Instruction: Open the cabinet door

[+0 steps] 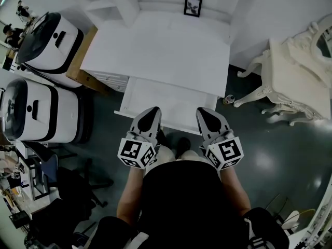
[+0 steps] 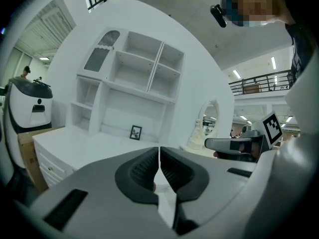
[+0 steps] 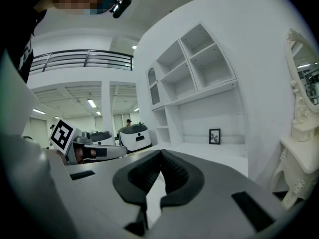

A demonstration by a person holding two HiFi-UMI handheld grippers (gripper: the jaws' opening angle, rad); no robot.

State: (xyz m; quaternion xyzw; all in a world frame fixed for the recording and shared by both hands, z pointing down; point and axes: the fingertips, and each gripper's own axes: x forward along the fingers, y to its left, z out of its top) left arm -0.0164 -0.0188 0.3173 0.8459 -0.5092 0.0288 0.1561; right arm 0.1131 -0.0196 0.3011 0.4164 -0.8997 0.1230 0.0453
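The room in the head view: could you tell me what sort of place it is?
Probably a staged furniture set in a large hall: a white shelved desk, an ornate dressing table, white machines.

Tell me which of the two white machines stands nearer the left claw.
The white machine lower in the head view; the other machine stands farther off, against the brown box.
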